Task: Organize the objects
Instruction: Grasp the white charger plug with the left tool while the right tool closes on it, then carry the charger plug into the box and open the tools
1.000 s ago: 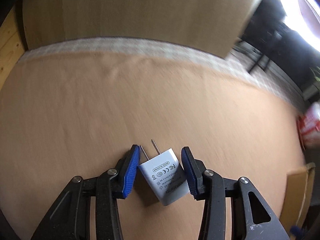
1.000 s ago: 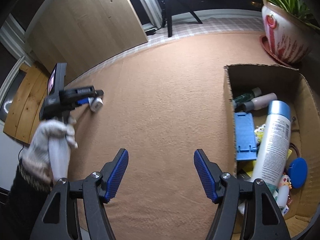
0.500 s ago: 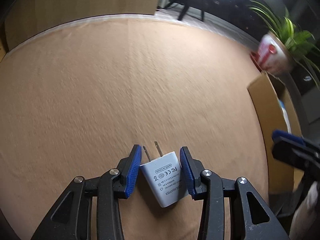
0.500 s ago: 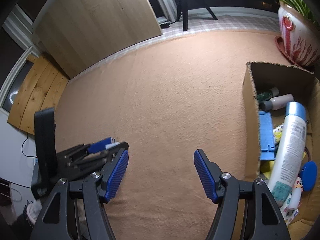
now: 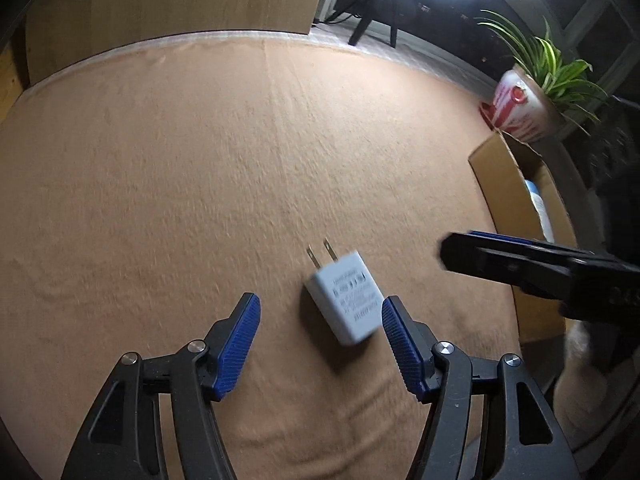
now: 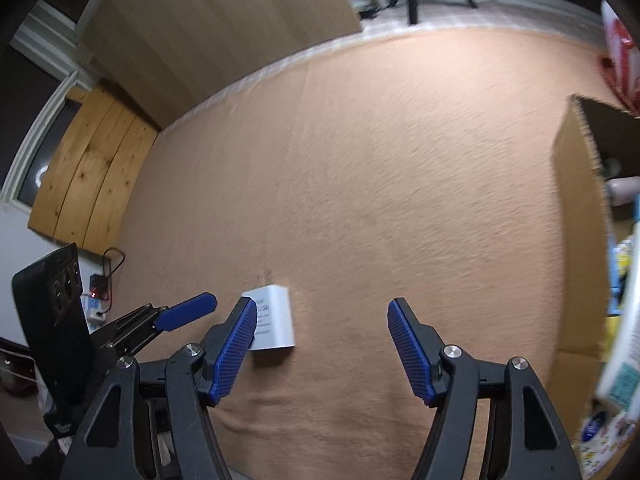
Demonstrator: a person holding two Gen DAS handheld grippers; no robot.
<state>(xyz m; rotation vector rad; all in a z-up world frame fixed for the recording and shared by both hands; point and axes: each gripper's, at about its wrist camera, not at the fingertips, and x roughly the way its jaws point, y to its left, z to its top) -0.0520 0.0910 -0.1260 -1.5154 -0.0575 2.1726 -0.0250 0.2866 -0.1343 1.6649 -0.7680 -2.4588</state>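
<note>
On the left of the tan carpet (image 5: pixel 200 160), seen from the left wrist, the left gripper (image 5: pixel 320 344) points steeply down with its blue pads apart and its jaws opening. The white plug adapter (image 5: pixel 344 300) lies between them, nearer the right pad (image 5: pixel 400 344), touched by neither, its two prongs pointing toward the far side. Right of it the right gripper (image 6: pixel 322 346) reaches in, its jaws apart with nothing between them; in its own view the adapter shows just beside its left pad (image 6: pixel 236 344). Farther right stands the open cardboard box (image 5: pixel 500 184), a spray can (image 6: pixel 624 320) and other items inside. A potted plant (image 5: pixel 524 100) stands beyond the box.
</note>
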